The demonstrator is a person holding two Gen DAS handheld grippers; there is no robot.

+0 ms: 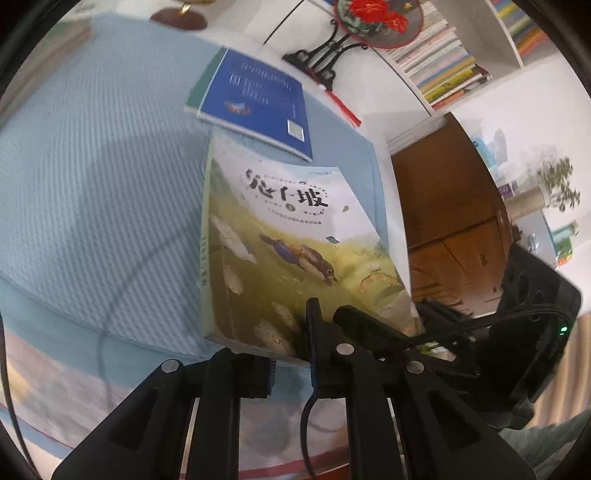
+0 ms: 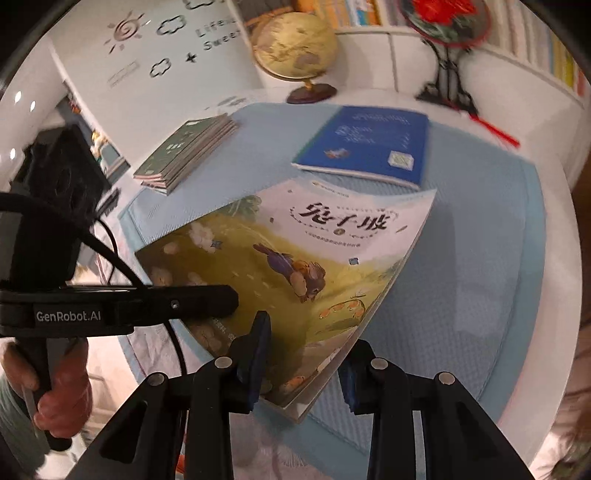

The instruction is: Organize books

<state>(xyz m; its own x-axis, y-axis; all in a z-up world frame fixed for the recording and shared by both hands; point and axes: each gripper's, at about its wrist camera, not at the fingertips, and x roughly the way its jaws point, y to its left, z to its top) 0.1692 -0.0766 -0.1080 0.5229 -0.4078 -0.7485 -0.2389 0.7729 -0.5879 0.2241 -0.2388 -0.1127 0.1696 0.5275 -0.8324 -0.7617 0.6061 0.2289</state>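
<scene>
A: In the right wrist view, what is sitting at the far left?

B: A hand [image 2: 55, 398] is gripping the handle of the left gripper [image 2: 231, 301], whose black arm is reaching in from the left edge and meeting the illustrated book [image 2: 295, 266] at its left border. Its jaws are pinching that book.

A: And moving rightward?

B: At upper left of centre a stack of green-covered books [image 2: 184, 153] is lying on the desk [image 2: 480, 295], which is wearing a pale blue textured cover. The illustrated book is filling the middle of the frame, tilting above the cover. The right gripper [image 2: 304, 360] is rising from the bottom edge; its jaws are standing either side of the book's lower corner, nearly together, pinching it.

A: Further right?

B: A blue book [image 2: 369, 144] is lying flat at upper centre-right, just beyond the illustrated one. Behind it a globe [image 2: 295, 44] and a red ornament on a black stand [image 2: 447, 22] are standing along the back.

A: What is the left wrist view adding?

B: The left gripper [image 1: 291, 343] is clamping the illustrated book's [image 1: 280, 254] bottom edge at lower centre. The blue book [image 1: 255, 99] is lying above it, and shelved books [image 1: 443, 62] are showing at upper right.
</scene>
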